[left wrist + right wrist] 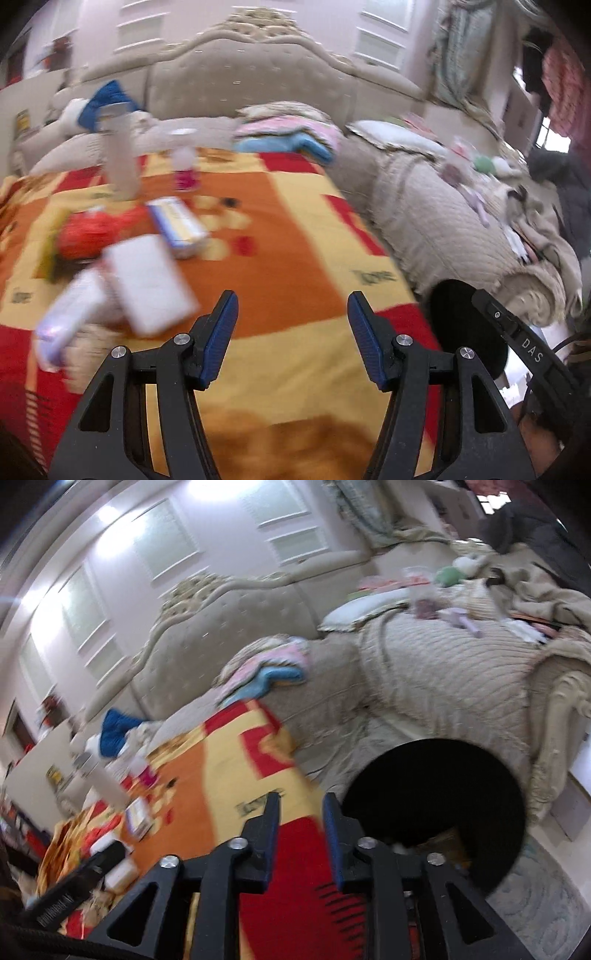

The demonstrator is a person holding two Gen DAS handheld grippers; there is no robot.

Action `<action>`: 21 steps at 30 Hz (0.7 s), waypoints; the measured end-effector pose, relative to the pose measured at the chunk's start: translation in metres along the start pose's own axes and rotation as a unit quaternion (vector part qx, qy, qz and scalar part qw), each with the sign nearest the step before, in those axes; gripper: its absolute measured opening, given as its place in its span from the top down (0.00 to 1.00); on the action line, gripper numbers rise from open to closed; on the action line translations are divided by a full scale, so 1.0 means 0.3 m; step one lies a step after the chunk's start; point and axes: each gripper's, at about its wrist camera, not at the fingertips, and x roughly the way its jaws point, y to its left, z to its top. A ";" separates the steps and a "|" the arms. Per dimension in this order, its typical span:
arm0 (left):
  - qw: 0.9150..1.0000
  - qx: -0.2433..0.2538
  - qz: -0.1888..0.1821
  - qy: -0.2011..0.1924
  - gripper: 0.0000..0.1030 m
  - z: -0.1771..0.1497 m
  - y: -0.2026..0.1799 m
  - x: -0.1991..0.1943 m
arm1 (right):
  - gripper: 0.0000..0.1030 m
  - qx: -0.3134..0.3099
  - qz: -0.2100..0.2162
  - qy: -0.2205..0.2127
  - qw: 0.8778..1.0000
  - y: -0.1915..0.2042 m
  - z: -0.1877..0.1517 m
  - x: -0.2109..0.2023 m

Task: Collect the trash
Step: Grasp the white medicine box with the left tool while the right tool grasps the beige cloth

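Note:
Blurred litter lies on an orange, red and yellow blanket (295, 236): a white flat box (147, 284), a yellow-and-white box (179, 225), a red bag (88, 232), a pale wrapper (66, 317), a tall white carton (120, 155) and a small bottle with a pink label (184, 166). My left gripper (292, 299) hovers open over bare blanket, to the right of the white box, with nothing between its fingers. My right gripper (301, 799) stands slightly open and holds nothing, just left of the round black bin (436, 808). The bin (465, 325) stands off the blanket's right edge.
A padded beige headboard (251, 85) runs along the back. Folded pink and blue cloths (288, 136) lie at its foot. A beige quilted cover (443, 672) with toys and clothes fills the right side. Pale rug (546, 897) shows below the bin.

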 end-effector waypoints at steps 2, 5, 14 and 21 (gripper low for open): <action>1.000 0.010 0.017 -0.006 0.42 0.017 0.101 -0.042 | 0.53 -0.017 0.023 0.007 1.000 0.062 -0.020 0.014; 0.997 0.053 0.049 -0.014 0.40 0.024 0.280 -0.108 | 0.53 -0.063 0.063 0.024 0.996 0.176 -0.061 0.034; 0.996 0.002 0.084 0.026 0.37 -0.143 0.724 -0.114 | 0.51 -0.138 0.147 0.083 0.976 0.353 -0.155 0.097; 0.995 0.051 0.022 0.082 0.37 -0.151 0.700 0.027 | 0.51 -0.182 0.194 0.122 0.956 0.505 -0.245 0.143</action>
